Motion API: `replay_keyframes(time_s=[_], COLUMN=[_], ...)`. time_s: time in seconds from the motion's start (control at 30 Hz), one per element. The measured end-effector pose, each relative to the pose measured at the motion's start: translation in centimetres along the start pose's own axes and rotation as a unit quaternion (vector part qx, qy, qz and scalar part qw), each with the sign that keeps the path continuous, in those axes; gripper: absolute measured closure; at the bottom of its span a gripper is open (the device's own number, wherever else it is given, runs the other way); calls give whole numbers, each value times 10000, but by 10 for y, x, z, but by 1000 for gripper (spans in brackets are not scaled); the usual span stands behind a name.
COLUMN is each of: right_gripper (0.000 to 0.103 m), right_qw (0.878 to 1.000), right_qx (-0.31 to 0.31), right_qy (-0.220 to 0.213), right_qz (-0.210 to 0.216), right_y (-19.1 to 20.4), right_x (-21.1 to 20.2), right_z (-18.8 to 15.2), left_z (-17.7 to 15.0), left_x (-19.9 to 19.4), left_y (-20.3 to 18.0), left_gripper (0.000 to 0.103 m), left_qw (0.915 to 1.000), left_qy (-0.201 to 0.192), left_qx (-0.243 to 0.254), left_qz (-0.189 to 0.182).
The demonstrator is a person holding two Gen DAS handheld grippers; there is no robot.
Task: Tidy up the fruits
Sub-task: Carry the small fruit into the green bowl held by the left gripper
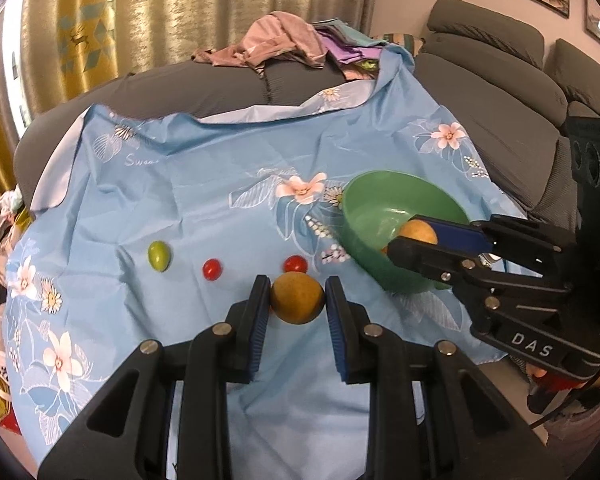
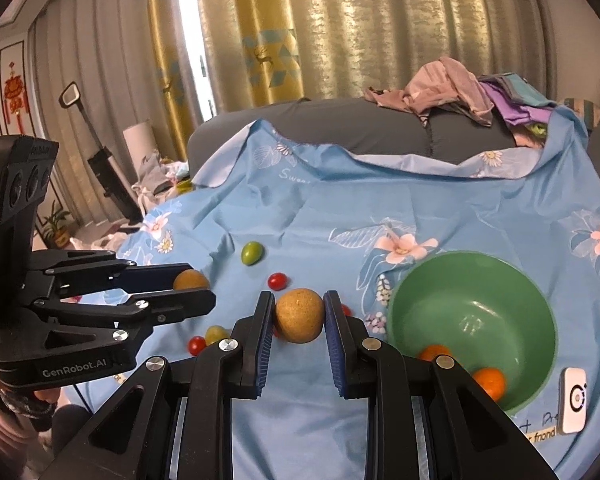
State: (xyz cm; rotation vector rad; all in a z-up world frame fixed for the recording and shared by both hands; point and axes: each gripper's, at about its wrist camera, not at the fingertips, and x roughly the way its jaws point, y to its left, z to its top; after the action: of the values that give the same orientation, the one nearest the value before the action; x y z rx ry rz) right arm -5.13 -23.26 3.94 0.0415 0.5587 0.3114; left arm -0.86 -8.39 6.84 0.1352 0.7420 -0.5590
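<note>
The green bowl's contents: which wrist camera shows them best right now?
The right wrist view: it looks down into the green bowl, showing two orange fruits near its front wall. In the left wrist view the bowl appears side-on, and the right gripper with its brown fruit hides most of the inside.

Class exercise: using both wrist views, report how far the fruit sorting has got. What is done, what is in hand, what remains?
Done: two orange fruits lie in the green bowl. In hand: the left gripper and the right gripper each clamp a brown round fruit; the right one is near the bowl's rim. Left: the green fruit, red tomatoes and a yellow-green fruit remain on the blue cloth.
</note>
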Motion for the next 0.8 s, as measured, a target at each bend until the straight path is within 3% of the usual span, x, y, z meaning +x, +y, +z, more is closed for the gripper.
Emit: replay_keyframes(time_s=[0.37,0.8], right_gripper=[76,76], right_qw=[9994,9972], right_qx=[271,631], right_qy=[-98,-63], right_qz=[-174,-396], right_y=[-32,-74], right_x=[-7,-5], right_z=[-1,-10], left_z=[24,42], left_x=[15,55], left_y=[-31,-56], left_gripper=[75,75], left_qw=[9991,9970], left_qy=[-17,229], left_qx=[389,611], left_qz=[-184,-419])
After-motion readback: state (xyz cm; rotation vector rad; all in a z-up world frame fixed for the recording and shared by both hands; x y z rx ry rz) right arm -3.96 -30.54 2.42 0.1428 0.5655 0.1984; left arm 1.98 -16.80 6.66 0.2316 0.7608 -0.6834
